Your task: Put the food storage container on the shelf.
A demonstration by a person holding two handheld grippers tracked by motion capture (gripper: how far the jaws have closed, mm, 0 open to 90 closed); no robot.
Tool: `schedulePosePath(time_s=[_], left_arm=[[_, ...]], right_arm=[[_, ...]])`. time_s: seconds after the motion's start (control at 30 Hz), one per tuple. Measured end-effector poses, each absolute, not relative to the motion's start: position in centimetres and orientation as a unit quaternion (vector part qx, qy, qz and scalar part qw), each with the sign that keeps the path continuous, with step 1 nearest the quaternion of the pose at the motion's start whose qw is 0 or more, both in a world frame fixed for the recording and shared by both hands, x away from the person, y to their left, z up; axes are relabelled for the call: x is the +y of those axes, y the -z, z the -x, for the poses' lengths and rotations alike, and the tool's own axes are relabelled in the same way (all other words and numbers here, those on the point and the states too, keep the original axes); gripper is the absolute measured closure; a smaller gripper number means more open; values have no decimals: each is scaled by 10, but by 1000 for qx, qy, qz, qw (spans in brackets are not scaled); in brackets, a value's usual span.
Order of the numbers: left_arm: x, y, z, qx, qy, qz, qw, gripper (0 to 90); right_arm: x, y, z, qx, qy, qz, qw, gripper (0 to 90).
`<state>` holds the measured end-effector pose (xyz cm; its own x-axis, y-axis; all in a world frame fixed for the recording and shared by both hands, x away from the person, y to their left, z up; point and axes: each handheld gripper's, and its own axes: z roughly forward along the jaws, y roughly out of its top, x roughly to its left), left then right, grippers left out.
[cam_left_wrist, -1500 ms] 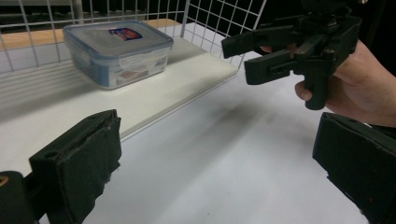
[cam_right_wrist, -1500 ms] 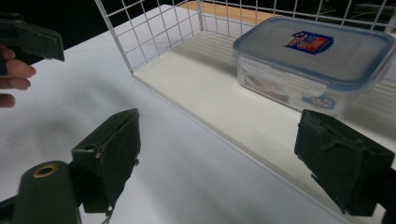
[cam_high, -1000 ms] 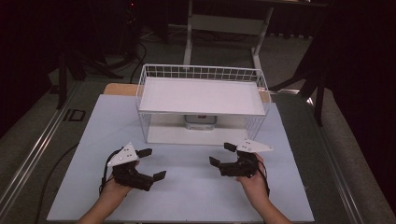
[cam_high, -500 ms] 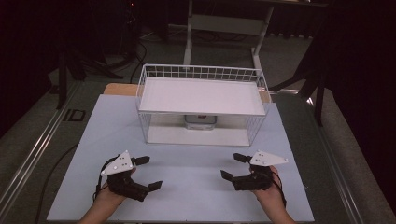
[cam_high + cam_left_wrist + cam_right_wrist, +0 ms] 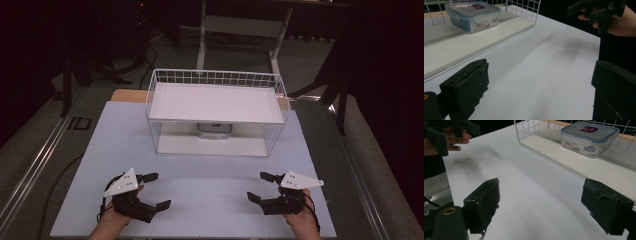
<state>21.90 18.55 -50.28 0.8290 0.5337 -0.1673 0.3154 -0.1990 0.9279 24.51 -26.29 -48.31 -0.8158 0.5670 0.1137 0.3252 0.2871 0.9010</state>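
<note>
High view: both grippers low over the white table [image 5: 210,180], jaws spread, holding nothing.
Left gripper [image 5: 152,191], right gripper [image 5: 260,186]; lidded plastic container [image 5: 214,130] sits inside the wire basket [image 5: 216,80].

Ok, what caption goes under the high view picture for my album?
Two open black grippers, left and right, over a white table before a white wire rack.

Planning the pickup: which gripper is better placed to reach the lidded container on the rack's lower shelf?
Neither clearly. The left gripper and right gripper sit open and about equally far from the container, which sits centred under the wire rack.
</note>
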Motion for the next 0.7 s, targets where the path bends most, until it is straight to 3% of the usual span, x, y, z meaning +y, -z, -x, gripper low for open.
schedulePosePath(time_s=[0.23,0.7], left_arm=[[184,506,-218,274,-94,-763,578,22],[187,516,-224,285,-100,-758,578,22]], right_arm=[[-273,492,-240,794,-524,-290,101,152],[-277,516,-251,811,-501,-280,117,152]])
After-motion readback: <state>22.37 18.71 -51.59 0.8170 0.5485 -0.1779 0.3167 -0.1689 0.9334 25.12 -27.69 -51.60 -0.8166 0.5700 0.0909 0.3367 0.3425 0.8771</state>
